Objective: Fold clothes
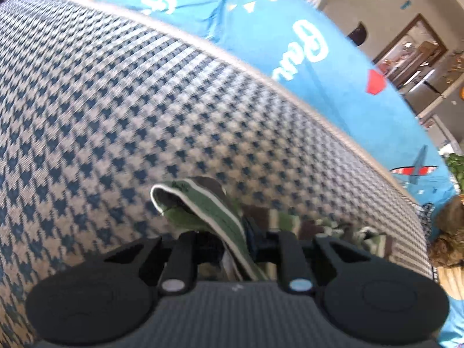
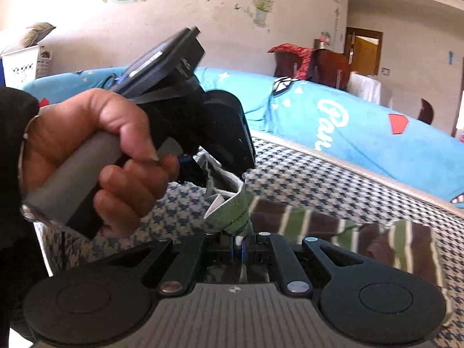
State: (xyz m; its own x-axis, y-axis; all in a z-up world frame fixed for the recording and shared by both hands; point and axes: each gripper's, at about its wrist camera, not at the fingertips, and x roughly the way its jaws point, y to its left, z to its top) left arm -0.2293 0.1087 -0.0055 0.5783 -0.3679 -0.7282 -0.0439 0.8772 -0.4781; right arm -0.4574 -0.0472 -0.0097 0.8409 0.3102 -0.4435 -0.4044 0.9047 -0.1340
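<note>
Over the houndstooth bed (image 1: 121,110), both tools clamped on green-brown striped garment (image 2: 342,232), collar (image 1: 208,206) bunched.

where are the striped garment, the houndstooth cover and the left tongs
striped garment (image 2: 319,226): right wrist view, brown and green striped body lying flat
houndstooth cover (image 1: 145,116): left wrist view, bare checked surface
left tongs (image 2: 232,171): right wrist view, tips closed on the garment's green edge

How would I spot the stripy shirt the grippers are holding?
Find the bed's houndstooth mat, in front of the blue quilt. On it lies the striped shirt, pinched by the left gripper and right gripper. It alone has brown, green and white stripes.
</note>
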